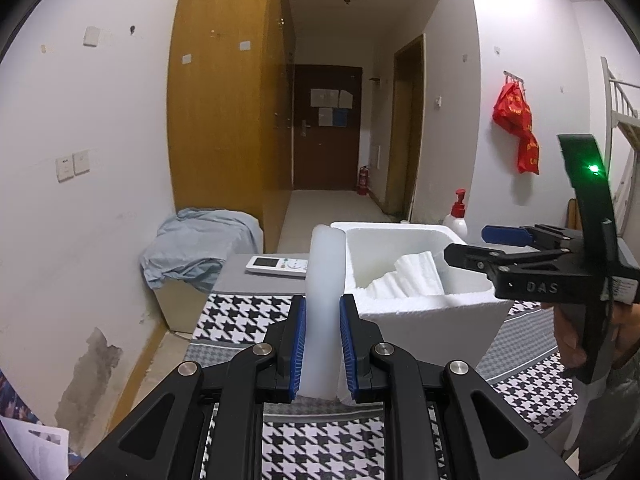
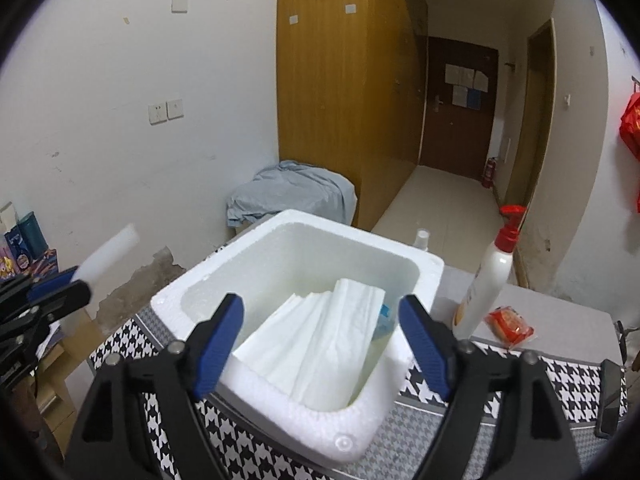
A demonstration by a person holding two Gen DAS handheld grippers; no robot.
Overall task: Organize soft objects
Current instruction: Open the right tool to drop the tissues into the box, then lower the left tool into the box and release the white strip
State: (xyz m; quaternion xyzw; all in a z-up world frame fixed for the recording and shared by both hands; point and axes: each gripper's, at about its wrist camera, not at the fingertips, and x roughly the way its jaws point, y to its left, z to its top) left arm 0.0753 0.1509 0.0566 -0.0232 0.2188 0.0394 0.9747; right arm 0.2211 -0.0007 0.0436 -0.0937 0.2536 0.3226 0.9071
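Foam-strip sorting at a white box, two wrist views.

Left wrist view: left tongs (image 1: 323, 340) clamp an upright white foam strip (image 1: 324, 280) between blue pads, above the houndstooth-covered tabletop (image 1: 240, 312) and just left of the white foam box (image 1: 420, 312); folded white padding (image 1: 412, 280) lies inside the box; right tongs (image 1: 470, 246) hover over the box's right rim with nothing between their fingers; a remote (image 1: 277, 266) lies beyond the strip. Right wrist view: right tongs (image 2: 322, 344) stand wide apart and empty over the near rim of the foam box (image 2: 280, 404), the folded white padding (image 2: 320, 344) below them; a pump bottle (image 2: 490, 268) and a red packet (image 2: 509, 325) sit to the right of the box; left tongs (image 2: 64, 286) at left grip the foam strip (image 2: 110, 252).
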